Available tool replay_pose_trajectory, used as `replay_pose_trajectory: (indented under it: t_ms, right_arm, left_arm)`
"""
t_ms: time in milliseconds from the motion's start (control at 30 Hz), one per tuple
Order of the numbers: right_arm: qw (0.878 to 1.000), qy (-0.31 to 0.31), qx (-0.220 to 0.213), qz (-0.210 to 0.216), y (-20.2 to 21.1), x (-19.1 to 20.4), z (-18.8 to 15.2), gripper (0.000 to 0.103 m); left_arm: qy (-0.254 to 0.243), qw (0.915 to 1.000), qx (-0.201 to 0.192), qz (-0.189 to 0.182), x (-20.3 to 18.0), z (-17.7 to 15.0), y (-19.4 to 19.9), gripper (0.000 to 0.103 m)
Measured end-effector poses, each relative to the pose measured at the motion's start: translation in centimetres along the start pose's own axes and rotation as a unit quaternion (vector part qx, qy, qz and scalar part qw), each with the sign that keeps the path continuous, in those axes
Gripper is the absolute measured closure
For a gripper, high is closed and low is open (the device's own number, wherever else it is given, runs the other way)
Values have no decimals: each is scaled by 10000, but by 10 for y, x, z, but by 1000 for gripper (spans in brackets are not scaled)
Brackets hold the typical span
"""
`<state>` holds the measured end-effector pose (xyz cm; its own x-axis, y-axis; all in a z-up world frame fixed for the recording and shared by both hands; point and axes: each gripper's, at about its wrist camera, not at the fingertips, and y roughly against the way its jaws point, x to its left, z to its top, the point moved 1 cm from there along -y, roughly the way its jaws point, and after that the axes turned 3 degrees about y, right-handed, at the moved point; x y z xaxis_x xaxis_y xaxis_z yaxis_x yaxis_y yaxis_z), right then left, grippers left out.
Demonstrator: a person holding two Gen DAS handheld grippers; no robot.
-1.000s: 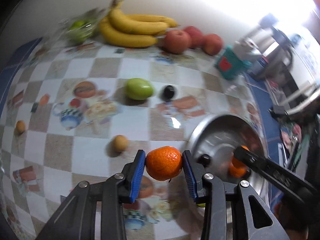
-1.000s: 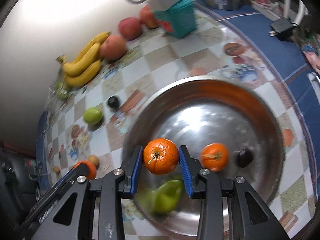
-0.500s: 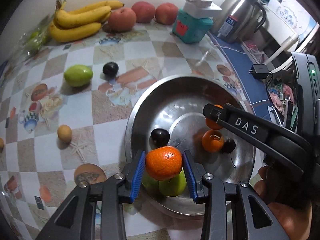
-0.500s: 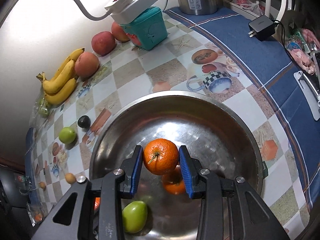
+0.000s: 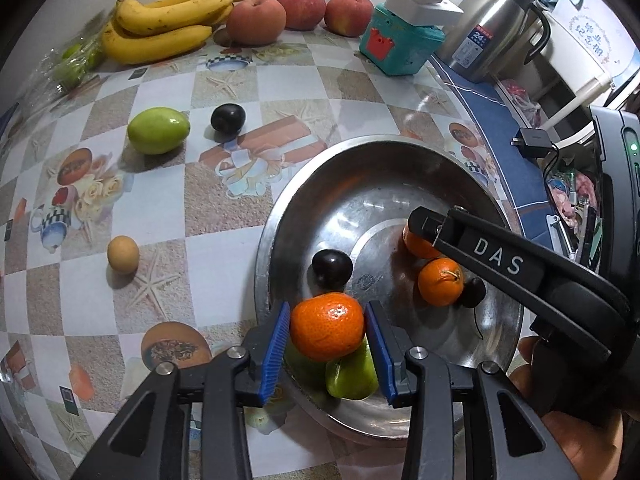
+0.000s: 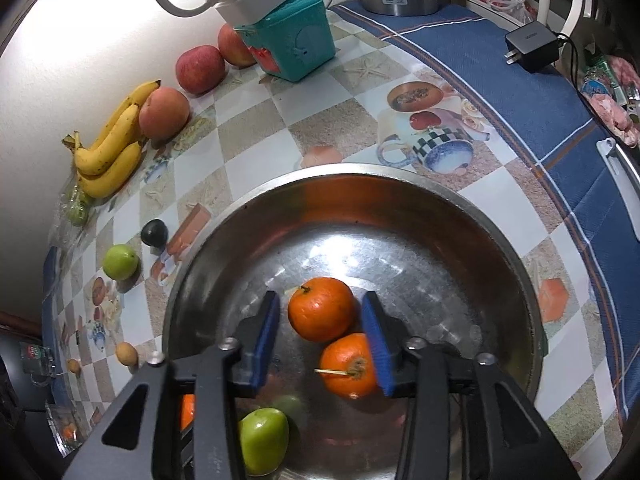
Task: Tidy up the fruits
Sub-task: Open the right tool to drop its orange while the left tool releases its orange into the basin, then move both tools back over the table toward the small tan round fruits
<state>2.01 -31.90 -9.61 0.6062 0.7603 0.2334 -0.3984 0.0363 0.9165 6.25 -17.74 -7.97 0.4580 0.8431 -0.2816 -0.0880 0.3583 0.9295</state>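
Two grippers pointed down over the steel bowl (image 6: 420, 196), both jaws opening. Left gripper (image 5: 326, 338) bracketed an orange (image 5: 327, 326), pads barely clear; right gripper (image 6: 320, 330) stood spread around another orange (image 6: 321, 309) near the bowl's six o'clock.
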Motion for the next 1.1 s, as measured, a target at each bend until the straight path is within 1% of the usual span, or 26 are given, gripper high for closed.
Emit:
replay_pose_trajectory:
  t_ms: [67, 133, 300, 400, 567, 700, 767, 833, 967, 1100]
  right_arm:
    - [10000, -41, 2, 31, 2, -1, 0, 56]
    - [9999, -88, -8, 66, 4, -2, 1, 56]
    - [9999, -68, -143, 31, 15, 0, 4, 56]
    - [9999, -54, -156, 11, 18, 1, 4, 56]
    - [10000, 36, -64, -53, 17, 6, 3, 56]
    - [9998, 110, -17, -153, 18, 9, 0, 56]
    - [9997, 150, -13, -183, 20, 11, -1, 56]
    - [9995, 219, -3, -217, 22, 14, -2, 56]
    - [9991, 347, -7, -238, 25, 22, -4, 56]
    - [9986, 476, -55, -243, 29, 29, -5, 56]
  left_arm:
    - [-4, 10000, -49, -33, 0, 1, 3, 57]
    - [-11, 9999, -106, -102, -1, 2, 7, 52]
    - [-35, 9997, -235, -87, -1, 5, 15, 52]
    - [114, 9993, -342, -67, 7, 9, 22, 52]
    - [642, 9967, -496, 7, 33, 16, 32, 51]
    - [997, 9928, -601, 276, 55, 18, 37, 49]
    - [1200, 9897, -651, 435, 67, 18, 40, 47]
    - [1447, 9857, -685, 518, 81, 17, 42, 45]
    - [1877, 9778, -720, 591, 107, 14, 47, 43]
    - [2148, 9718, -731, 644, 123, 11, 49, 40]
